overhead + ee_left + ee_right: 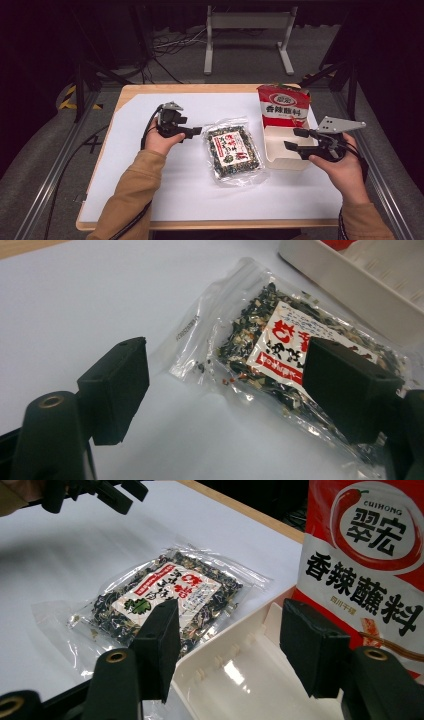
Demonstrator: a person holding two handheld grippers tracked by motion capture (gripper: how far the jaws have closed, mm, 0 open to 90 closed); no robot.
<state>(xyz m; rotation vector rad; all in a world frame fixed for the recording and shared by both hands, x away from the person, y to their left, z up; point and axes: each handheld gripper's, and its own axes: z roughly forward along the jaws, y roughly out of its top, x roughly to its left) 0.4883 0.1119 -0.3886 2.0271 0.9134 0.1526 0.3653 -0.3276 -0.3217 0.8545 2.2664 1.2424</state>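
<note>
A clear packet of dark dried flakes with a red and white label lies flat mid-table. A red and white seasoning bag stands upright at the far end of a white tray. My left gripper is open just left of the packet, with the packet lying under and beyond its spread jaws. My right gripper is open over the tray's near half, nothing between its jaws. In the right gripper view, the packet lies left of the tray and the bag rises on the right.
A white sheet covers most of the wooden table. The tray's wall runs close past the packet's far corner. A white metal frame and cables sit on the floor beyond the table.
</note>
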